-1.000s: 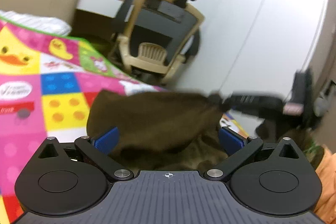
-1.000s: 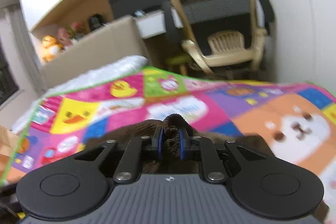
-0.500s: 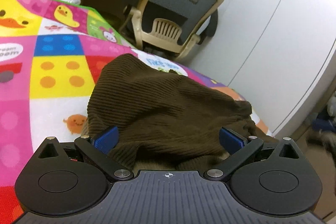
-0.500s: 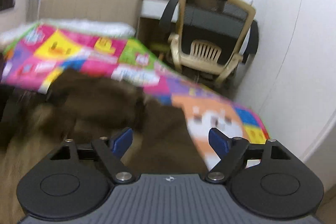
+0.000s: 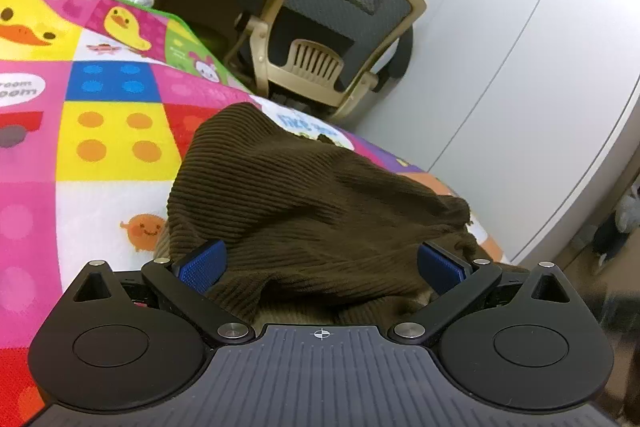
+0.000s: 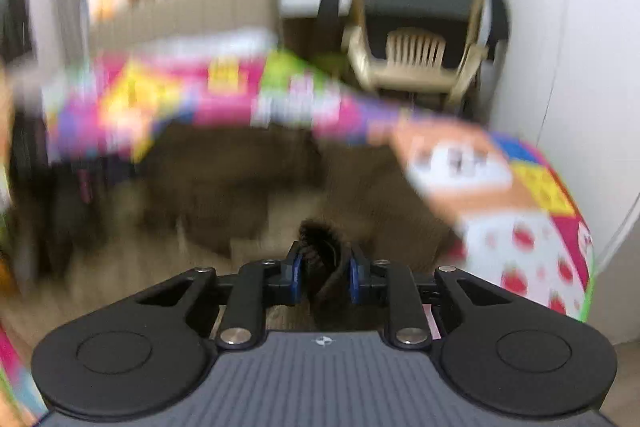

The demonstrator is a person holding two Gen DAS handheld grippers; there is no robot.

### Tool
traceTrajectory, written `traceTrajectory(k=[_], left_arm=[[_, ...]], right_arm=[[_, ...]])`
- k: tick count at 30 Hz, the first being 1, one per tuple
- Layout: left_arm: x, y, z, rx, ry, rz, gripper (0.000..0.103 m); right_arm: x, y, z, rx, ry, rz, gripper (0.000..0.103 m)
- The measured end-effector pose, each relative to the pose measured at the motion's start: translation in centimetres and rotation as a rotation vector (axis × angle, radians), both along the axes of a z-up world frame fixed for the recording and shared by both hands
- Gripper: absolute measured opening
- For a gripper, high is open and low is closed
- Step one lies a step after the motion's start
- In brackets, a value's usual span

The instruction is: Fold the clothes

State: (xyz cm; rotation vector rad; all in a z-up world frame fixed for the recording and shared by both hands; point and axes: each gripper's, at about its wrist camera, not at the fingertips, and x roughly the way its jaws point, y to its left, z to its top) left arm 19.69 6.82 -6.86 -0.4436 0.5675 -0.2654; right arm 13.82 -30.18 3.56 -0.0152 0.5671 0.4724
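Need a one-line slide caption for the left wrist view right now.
Left tool open above a rumpled brown ribbed garment on a colourful play mat, office chair behind.

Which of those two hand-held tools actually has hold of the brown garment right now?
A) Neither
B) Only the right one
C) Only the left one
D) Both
B: the right tool has its blue pads pinched shut on a bunch of the brown garment, while the left tool stands wide open, the cloth only lying between its spread fingers.
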Motion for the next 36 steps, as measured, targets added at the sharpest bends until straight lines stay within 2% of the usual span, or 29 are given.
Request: traceTrajectory(k=[3,7,10,15,18,19,20,21,23,25,28,33,36], left_arm=[[-0.1,0.0,0.0,-0.005,-0.002,0.001,0.103],[-0.2,0.0,0.0,-0.009,-0.003,0.002,0.103],[-0.2,0.0,0.0,-0.008,-0.003,0.001,0.103],[-0.2,0.2,0.0,-0.023,-0.005,-0.003,0.103],[-0.1,0.5,-0.1,-0.039,-0.005,-0.008,0.103],[-0.1,0.5,-0.2,-0.044,-0.005,-0.009,0.103],[-0.1,0.5,-0.2,-0.048,-0.005,-0.010,0.103],[-0.1,0.6,-0.2,-0.051,-0.004,-0.011,0.103],[0.0,0.7,-0.2,-0.054,0.001,-0.016,0.103],[0.1,0.8,-0.1,-0.058,0.006,-0.021,0.103],[0.2,0.9,-0.1,-0.063,0.014,-0.028,0.103],[0.1,1.1,0.6,-0.062,0.023,-0.039,0.103],[-0.2,1.2,1.7,-0.047,0.024,-0.043,0.103]], right_arm=[[1.8,0.0,4.6,0.143,-0.096,-0.034,0.012],[4.9,4.8,8.5,0.247,-0.147,0.079,0.011],[7.7,10.6,8.8,0.266,-0.111,0.170,0.011],[10.7,19.7,6.3,0.255,-0.017,0.266,0.009],[11.2,22.2,5.1,0.232,0.015,0.292,0.009],[11.2,21.7,5.1,0.236,0.012,0.285,0.011],[11.2,21.3,5.1,0.240,0.010,0.278,0.021],[11.2,20.8,5.0,0.244,0.007,0.272,0.039],[11.2,19.9,5.0,0.252,0.002,0.258,0.058],[11.1,19.0,4.9,0.260,-0.003,0.244,0.061],[10.9,14.6,3.2,0.286,0.019,0.142,0.067],[9.9,6.8,-2.6,0.330,0.093,-0.045,0.071],[9.2,4.0,-6.6,0.325,0.174,-0.120,0.071]])
